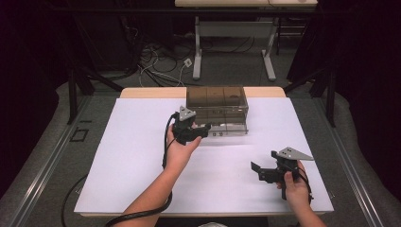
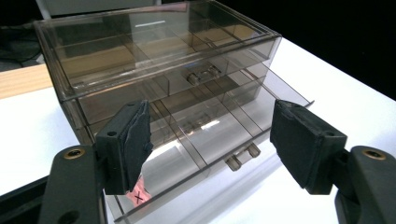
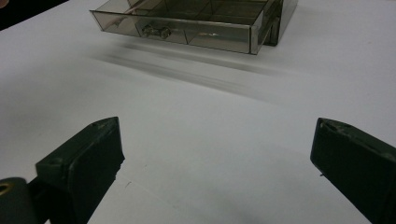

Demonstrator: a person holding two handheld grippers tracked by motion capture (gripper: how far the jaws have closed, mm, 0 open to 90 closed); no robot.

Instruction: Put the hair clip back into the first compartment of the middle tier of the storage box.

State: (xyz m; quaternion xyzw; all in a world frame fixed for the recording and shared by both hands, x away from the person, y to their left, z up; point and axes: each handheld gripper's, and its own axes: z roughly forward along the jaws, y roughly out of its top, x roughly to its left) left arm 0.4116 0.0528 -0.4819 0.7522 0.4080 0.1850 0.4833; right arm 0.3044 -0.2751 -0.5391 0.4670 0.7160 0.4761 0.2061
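Hovering just in front of the smoky clear drawer box (image 1: pixel 217 109), the left gripper (image 1: pixel 204 128) has its jaws spread wide with nothing between them, as the left gripper view makes plain. The box sits toward the far middle of the white table (image 1: pixel 142 165), and its bottom drawer (image 2: pixel 196 140) is pulled partway out, so the divided compartments lie exposed; they look empty from here. I'd guess the gripper is lined up that way to reach the small knob handle (image 2: pixel 243 157) on the drawer front, either to draw it further or push it home. The right gripper (image 1: pixel 259 171) rests well apart, low over the near right of the table, jaws also wide and holding nothing, seemingly waiting clear of the work.
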